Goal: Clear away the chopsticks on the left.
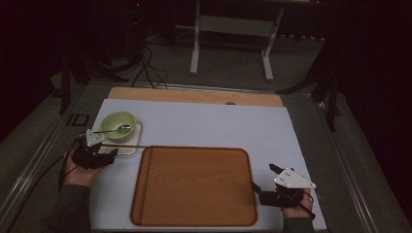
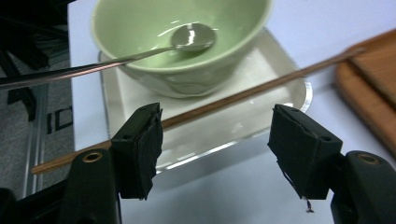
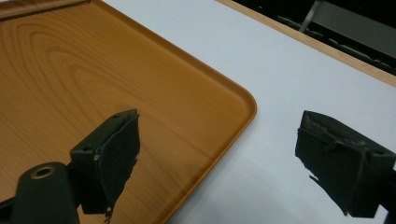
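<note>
A pale green bowl (image 1: 118, 124) (image 2: 140, 28) stands on a small square white plate (image 1: 132, 147) (image 2: 261, 74) at the table's left. A metal spoon (image 1: 121, 129) (image 2: 191, 37) rests in the bowl, its handle sticking out over the rim. A thin wooden chopstick (image 1: 127, 145) (image 2: 243, 94) lies across the plate's near side. My left gripper (image 1: 104, 147) (image 2: 217, 149) is open just short of the plate, its jaws standing wide on either side of the plate's near edge and touching nothing. My right gripper (image 1: 265, 177) (image 3: 219, 158) is open and holds nothing, astride the right rim of the wooden tray (image 1: 194, 187) (image 3: 93, 70).
The tray's left corner (image 2: 369, 79) lies close to the plate and the chopstick's tip. A white mat (image 1: 218, 126) (image 3: 303, 70) covers the table. A table frame (image 1: 233, 29) and cables stand on the floor beyond.
</note>
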`<move>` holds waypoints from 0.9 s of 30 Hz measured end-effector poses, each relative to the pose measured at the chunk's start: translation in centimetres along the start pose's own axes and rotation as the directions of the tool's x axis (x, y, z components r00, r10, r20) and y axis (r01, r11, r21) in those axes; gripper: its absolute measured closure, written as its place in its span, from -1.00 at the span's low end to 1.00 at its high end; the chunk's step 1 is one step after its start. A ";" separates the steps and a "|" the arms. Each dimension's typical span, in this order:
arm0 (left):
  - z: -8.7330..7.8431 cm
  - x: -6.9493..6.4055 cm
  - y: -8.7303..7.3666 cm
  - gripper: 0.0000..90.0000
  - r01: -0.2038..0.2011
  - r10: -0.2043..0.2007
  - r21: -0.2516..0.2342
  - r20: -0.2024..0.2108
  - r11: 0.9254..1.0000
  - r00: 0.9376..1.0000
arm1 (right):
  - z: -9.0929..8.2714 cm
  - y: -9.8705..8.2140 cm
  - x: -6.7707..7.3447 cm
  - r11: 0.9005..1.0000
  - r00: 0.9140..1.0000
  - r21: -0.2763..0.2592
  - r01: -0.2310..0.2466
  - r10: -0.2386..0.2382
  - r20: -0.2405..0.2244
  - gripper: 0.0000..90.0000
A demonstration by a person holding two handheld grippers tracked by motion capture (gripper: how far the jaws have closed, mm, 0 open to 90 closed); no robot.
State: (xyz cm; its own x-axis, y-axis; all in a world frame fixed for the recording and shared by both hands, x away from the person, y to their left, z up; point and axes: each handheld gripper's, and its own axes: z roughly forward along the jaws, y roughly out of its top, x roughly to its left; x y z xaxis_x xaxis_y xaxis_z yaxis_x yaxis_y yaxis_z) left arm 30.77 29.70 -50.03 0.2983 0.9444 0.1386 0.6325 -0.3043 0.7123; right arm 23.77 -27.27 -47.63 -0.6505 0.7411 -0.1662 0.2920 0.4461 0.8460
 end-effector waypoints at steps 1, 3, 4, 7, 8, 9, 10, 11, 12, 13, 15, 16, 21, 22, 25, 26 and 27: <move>0.3 0.2 0.0 -0.22 0.001 -0.001 0.003 -0.002 1.000 1.000 | 0.0 0.0 0.0 1.000 1.000 0.000 0.001 -0.001 0.000 -0.70; 0.9 0.4 -0.1 -0.23 -0.001 0.001 0.013 -0.002 1.000 1.000 | 0.0 0.0 0.0 1.000 1.000 0.002 0.001 -0.001 0.000 -0.70; 1.1 0.5 -0.1 -0.23 -0.007 0.007 0.013 -0.002 1.000 1.000 | 0.0 0.0 0.0 1.000 1.000 0.003 0.002 -0.002 0.000 -0.70; 1.6 0.5 0.1 -0.23 -0.024 0.024 -0.001 0.004 1.000 1.000 | 0.0 0.0 0.0 1.000 1.000 0.002 0.001 -0.001 0.001 -0.70; 1.7 0.6 0.1 -0.23 -0.024 0.024 -0.004 0.008 1.000 1.000 | 0.0 0.0 0.0 1.000 1.000 0.003 0.001 -0.001 0.001 -0.70; 1.9 0.6 0.2 -0.23 -0.028 0.028 -0.001 0.013 1.000 1.000 | 0.0 0.0 0.0 1.000 1.000 0.004 0.001 -0.001 0.000 -0.70; 2.0 0.7 0.2 -0.23 -0.028 0.028 0.000 0.014 1.000 1.000 | 0.0 0.0 0.0 1.000 1.000 0.005 0.002 -0.002 0.000 -0.70; 2.3 0.7 0.2 -0.23 -0.025 0.025 0.005 0.019 1.000 0.999 | 0.0 0.0 0.0 1.000 1.000 0.005 0.001 -0.001 -0.001 -0.70; 2.4 0.8 0.2 -0.22 -0.026 0.026 0.005 0.024 1.000 0.999 | 0.0 0.0 0.0 1.000 1.000 0.003 0.003 -0.003 0.000 -0.70; 2.6 0.8 0.2 -0.22 -0.025 0.025 0.007 0.024 1.000 0.999 | 0.0 0.0 0.0 1.000 1.000 0.002 0.002 -0.002 0.000 -0.70; 2.9 1.0 0.2 -0.22 -0.019 0.019 0.011 0.029 1.000 0.999 | 0.0 0.0 0.0 1.000 1.000 0.002 0.001 -0.001 0.000 -0.70; 3.0 1.1 0.2 -0.21 -0.017 0.016 0.013 0.032 1.000 0.999 | 0.0 0.0 0.0 1.000 1.000 0.002 0.001 -0.001 0.000 -0.70; 3.5 1.4 0.1 -0.14 -0.003 0.002 0.022 0.036 1.000 0.999 | 0.0 0.0 0.0 1.000 1.000 0.003 0.003 -0.003 -0.003 -0.70; 3.6 1.4 0.1 -0.10 -0.004 0.003 0.027 0.037 1.000 0.999 | 0.0 0.0 0.0 1.000 1.000 0.003 0.002 -0.002 -0.002 -0.70; 3.6 1.5 0.1 -0.06 -0.001 0.000 0.029 0.044 1.000 0.999 | 0.0 0.0 0.0 1.000 1.000 0.003 0.001 -0.001 -0.002 -0.70; 3.6 1.4 0.1 -0.03 -0.005 0.004 0.032 0.046 0.999 0.999 | 0.0 0.0 0.0 1.000 1.000 0.003 0.002 -0.002 -0.002 -0.70; 3.5 1.3 0.1 0.00 -0.008 0.006 0.032 0.048 0.999 0.999 | 0.0 0.0 0.0 1.000 1.000 0.003 0.002 -0.002 -0.002 -0.70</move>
State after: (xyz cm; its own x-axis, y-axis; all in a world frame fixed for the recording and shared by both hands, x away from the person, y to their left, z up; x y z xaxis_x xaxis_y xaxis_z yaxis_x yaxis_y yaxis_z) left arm 33.73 30.51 -52.22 0.3361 0.9354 0.1101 0.6523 -0.3155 0.6892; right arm 23.77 -27.25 -47.62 -0.6524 0.7393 -0.1670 0.2929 0.4491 0.8441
